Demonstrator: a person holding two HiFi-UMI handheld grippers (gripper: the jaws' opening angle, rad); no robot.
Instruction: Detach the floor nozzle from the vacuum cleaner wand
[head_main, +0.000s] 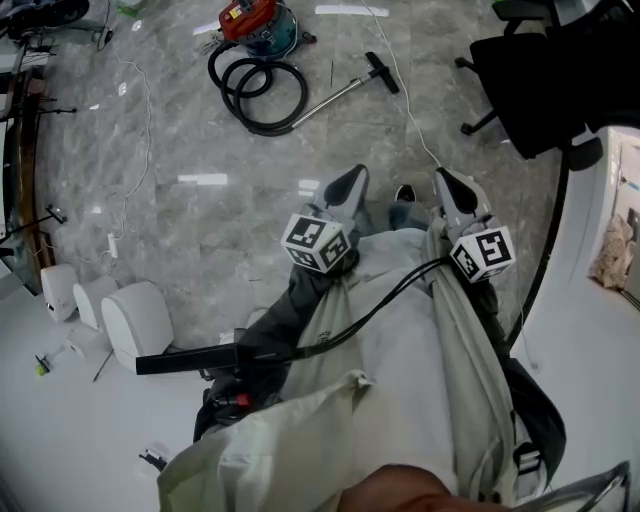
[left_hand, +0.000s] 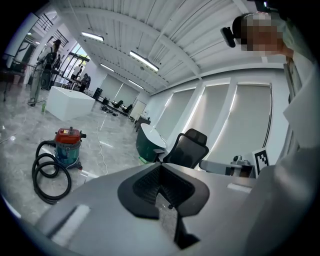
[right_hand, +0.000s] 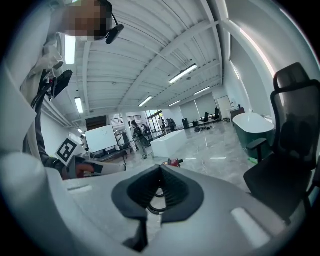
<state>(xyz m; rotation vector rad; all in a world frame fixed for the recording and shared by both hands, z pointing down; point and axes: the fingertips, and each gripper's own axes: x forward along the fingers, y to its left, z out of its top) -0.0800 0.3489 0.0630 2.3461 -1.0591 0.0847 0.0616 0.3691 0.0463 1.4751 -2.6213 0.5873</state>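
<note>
Black floor nozzle (head_main: 381, 72) lies well ahead of the closed, empty left gripper (head_main: 349, 180) and right gripper (head_main: 447, 184), nearer the left one, its wand (head_main: 330, 100) slanting left.

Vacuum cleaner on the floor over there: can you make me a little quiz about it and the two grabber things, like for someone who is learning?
1. True or false: the floor nozzle is already off the wand.
2. What colour is the top of the vacuum cleaner? A red, B yellow, C white.
3. Fill in the gap: the jaws of the left gripper and the right gripper are both ____.

Key
1. False: it sits on the end of the wand.
2. A.
3. Shut, with nothing between them.
</note>
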